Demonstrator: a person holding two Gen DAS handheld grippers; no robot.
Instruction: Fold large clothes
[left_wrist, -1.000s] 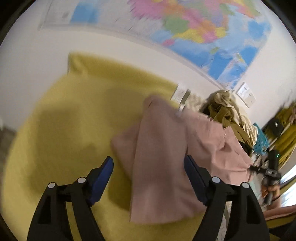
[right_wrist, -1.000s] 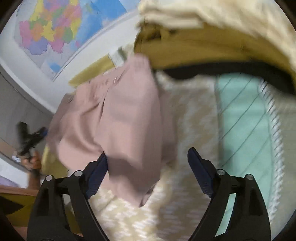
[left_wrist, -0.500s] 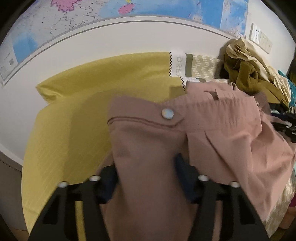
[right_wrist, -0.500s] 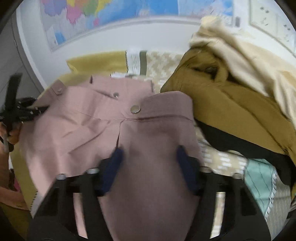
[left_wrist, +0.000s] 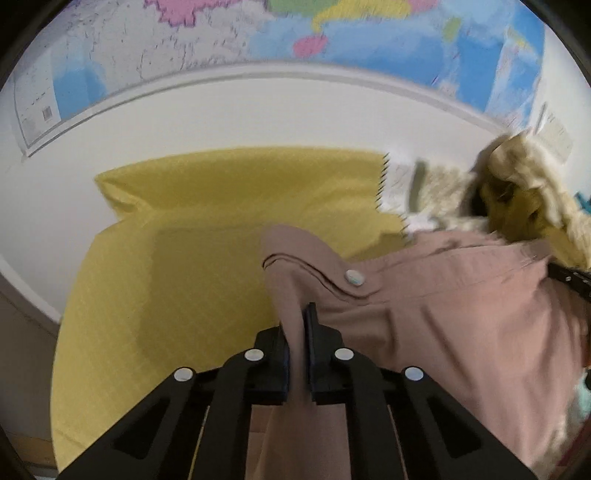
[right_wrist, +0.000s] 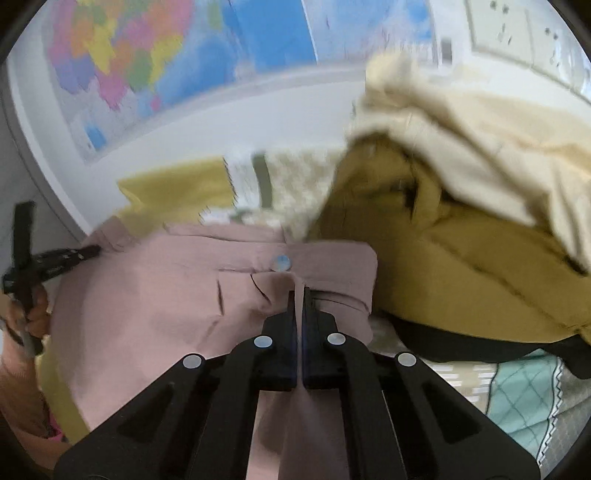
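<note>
Behind everything I see a wall map. Below it a yellow sheet covers what looks like a bed and serves as my folding area. To the right of it sits a pile of unfolded clothes, mustard and cream.

The task item is a pair of dusty-pink trousers, lying partly on the yellow sheet and partly against the pile, waistband up, with a snap button showing.

The left gripper is closing its jaws on a ridge of pink cloth at the left waistband end; the cloth is between them and already pinched. The right gripper is fully closed on a thin fold of the waistband just below the snap.

Step in hand, as I judge it: the two-point pickup at the waistband. The next move calls for lifting both ends together, pulling the waist taut, and laying the trousers flat on the yellow sheet, clear of the pile.
</note>
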